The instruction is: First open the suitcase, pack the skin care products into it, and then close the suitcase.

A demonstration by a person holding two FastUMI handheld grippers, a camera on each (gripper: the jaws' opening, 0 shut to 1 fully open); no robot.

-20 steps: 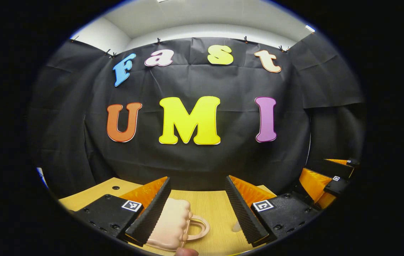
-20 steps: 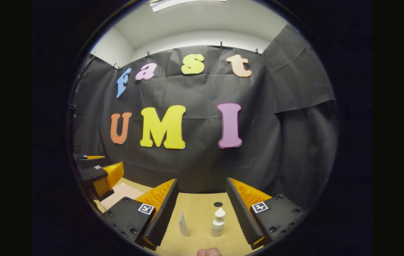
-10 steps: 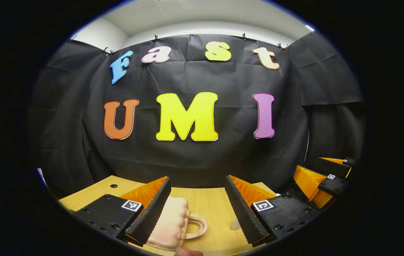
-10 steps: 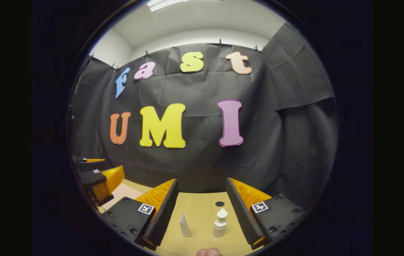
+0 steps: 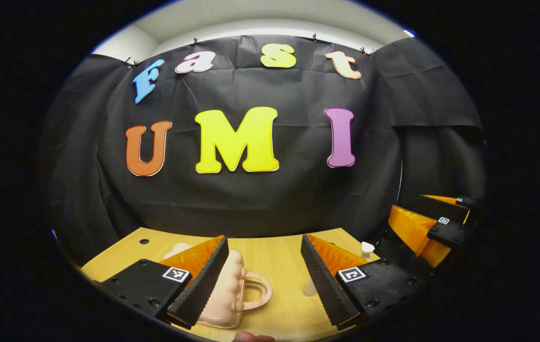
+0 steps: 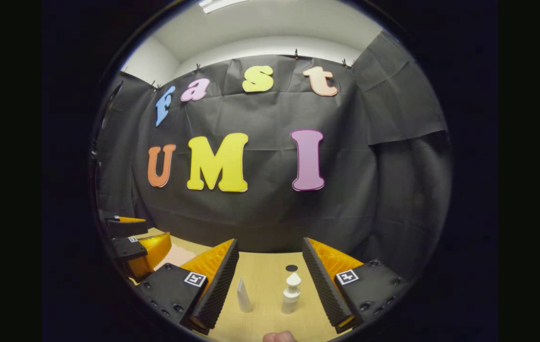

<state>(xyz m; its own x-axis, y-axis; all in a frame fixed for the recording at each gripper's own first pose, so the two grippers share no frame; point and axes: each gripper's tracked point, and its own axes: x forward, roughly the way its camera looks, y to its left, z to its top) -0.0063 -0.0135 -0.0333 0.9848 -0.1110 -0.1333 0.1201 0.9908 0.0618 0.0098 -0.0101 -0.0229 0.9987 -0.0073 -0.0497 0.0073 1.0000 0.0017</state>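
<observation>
A small pink suitcase (image 5: 229, 297) lies shut on the wooden table (image 5: 274, 259), its handle (image 5: 258, 294) pointing right. My left gripper (image 5: 264, 242) hovers open above it, with its left finger over the case's left part. In the right gripper view, a white tube (image 6: 243, 295) and a white pump bottle (image 6: 291, 294) stand on the table (image 6: 265, 275) between the fingers of my open right gripper (image 6: 270, 244). Neither gripper touches anything. In the left gripper view the tube (image 5: 310, 286) peeks from behind the right finger.
The right gripper (image 5: 422, 228) shows at the far right of the left gripper view, with the bottle's cap (image 5: 367, 246) beside it. In the right gripper view the left gripper (image 6: 144, 244) sits at the left over the pink case (image 6: 175, 256). A dark hole (image 6: 291, 268) marks the table.
The left gripper's view has tipped downward, so more table and the whole suitcase handle show. The right gripper's view shifted only slightly. Both grippers stayed open.
</observation>
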